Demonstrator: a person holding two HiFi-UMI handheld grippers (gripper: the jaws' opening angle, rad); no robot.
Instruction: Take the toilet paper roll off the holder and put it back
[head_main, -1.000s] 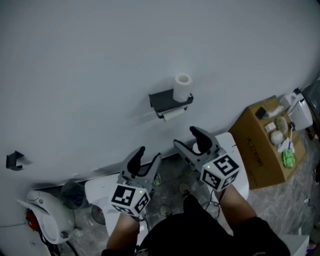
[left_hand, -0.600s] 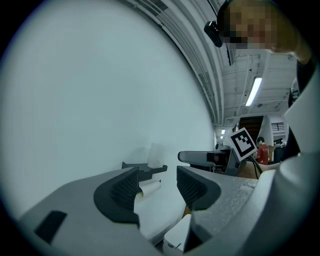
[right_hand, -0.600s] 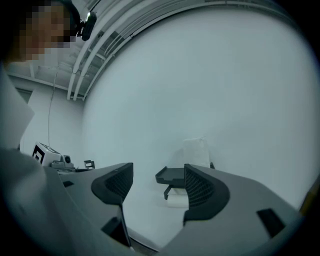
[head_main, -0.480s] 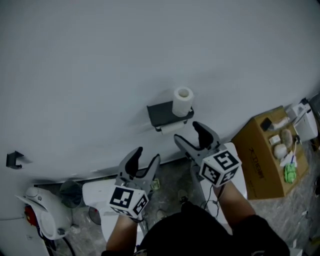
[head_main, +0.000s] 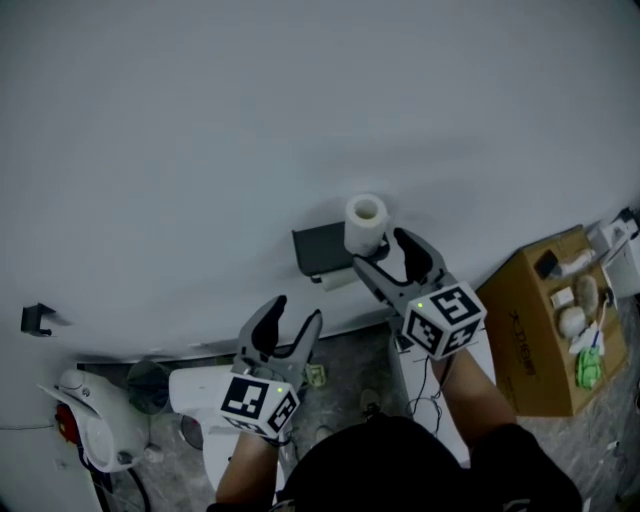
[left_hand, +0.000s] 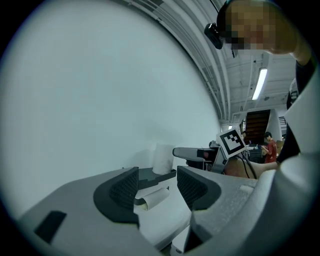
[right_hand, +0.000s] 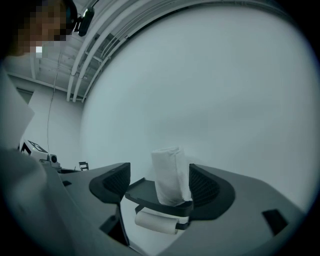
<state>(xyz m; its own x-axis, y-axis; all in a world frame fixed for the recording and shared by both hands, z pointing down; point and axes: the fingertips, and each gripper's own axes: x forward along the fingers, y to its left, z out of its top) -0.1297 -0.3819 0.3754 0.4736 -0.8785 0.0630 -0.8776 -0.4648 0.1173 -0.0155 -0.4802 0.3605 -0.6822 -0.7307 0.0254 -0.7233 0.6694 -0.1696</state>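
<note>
1. Since the earlier frames both grippers have come closer to the wall (head_main: 300, 100). The right gripper (head_main: 382, 252) has moved further and now reaches the right end of the holder (head_main: 318, 246). The left gripper (head_main: 295, 312) is still short of it, below and to the left.
2. Both sets of jaws have just been opening and stand wide apart, with nothing clamped.
3. The toilet paper roll (head_main: 365, 222) stands upright at the right end of the holder's shelf, as before. In the right gripper view it lines up with the gap between the pads (right_hand: 203, 186), nearer the right one. Whether that pad touches it cannot be told.
4. A second roll (right_hand: 156, 221) hangs on the bar under the shelf. In the head view the right gripper's near finger covers most of it.
5. The cardboard box (head_main: 535, 335) has shifted toward the head view's right edge, which cuts off its contents.
6. The person's dark head at the bottom edge hides both forearms.
7. A white object (head_main: 90, 430) at lower left cannot be identified.
</note>
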